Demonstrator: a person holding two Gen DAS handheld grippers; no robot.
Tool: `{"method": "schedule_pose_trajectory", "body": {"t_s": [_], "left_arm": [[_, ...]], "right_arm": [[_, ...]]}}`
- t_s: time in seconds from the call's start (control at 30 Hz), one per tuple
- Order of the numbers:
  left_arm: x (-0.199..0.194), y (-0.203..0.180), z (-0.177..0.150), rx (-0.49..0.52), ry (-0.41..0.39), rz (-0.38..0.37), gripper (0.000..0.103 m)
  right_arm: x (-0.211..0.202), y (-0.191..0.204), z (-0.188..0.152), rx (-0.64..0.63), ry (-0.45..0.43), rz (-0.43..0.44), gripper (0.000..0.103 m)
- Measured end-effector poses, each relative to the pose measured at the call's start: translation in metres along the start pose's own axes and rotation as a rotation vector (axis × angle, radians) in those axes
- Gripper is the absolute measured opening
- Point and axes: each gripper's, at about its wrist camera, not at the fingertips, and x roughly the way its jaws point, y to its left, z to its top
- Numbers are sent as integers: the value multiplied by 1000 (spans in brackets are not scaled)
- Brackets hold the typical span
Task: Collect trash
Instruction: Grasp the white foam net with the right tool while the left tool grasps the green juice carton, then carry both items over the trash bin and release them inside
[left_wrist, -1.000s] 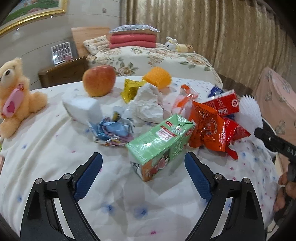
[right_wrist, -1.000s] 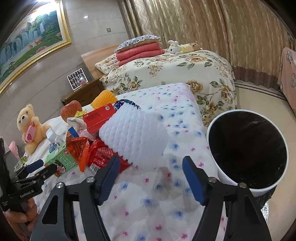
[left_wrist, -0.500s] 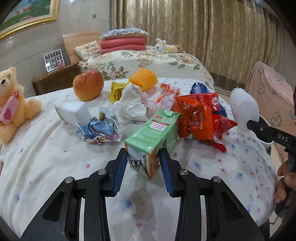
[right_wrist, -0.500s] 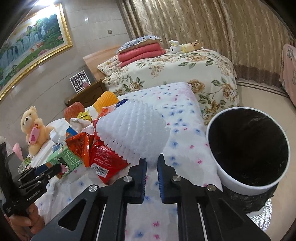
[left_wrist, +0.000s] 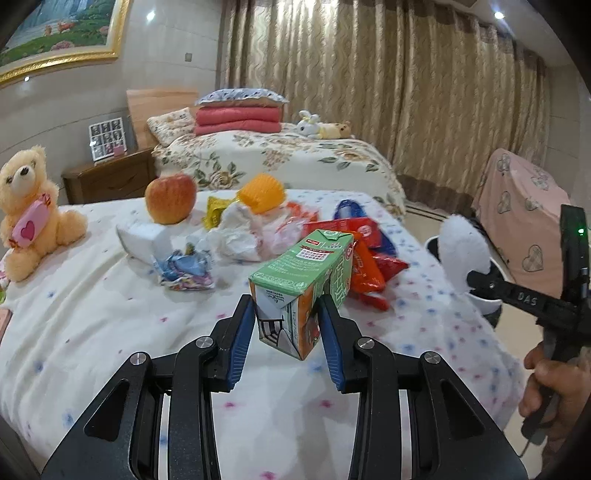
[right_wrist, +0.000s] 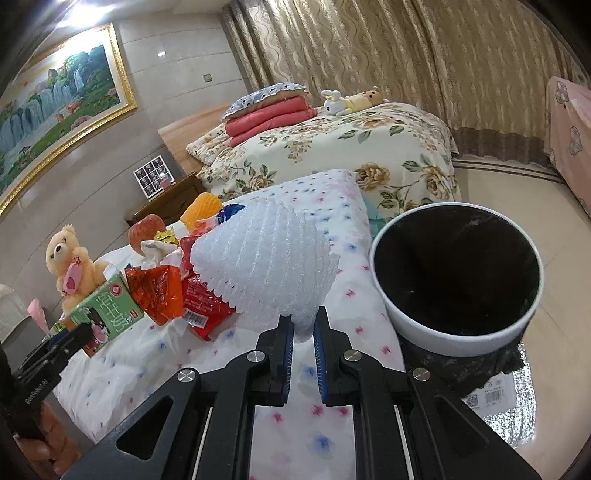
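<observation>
Over the bed | left gripper (left_wrist: 287, 325) clamped on green carton (left_wrist: 303, 280); right gripper (right_wrist: 303, 334) pinching white foam net (right_wrist: 266, 254)

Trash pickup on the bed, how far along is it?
Nothing shows as binned: the visible inside of the white bin with the black liner looks dark and bare. In hand: the left gripper clamps the green drink carton, the right gripper pinches the white foam fruit net. Left on the bedspread: red and orange snack wrappers, crumpled white paper, a crumpled blue wrapper.
</observation>
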Motion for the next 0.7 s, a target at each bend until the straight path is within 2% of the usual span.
{"method": "schedule_pose_trajectory", "body": {"t_s": [0.43, 0.7], "left_arm": [[2, -73, 6, 106, -13, -144, 34], [12, -105, 8, 151, -5, -196, 34]], "right_arm": [[-21, -33, -2, 51, -27, -52, 10], [-28, -57, -2, 91, -30, -83, 10]]}}
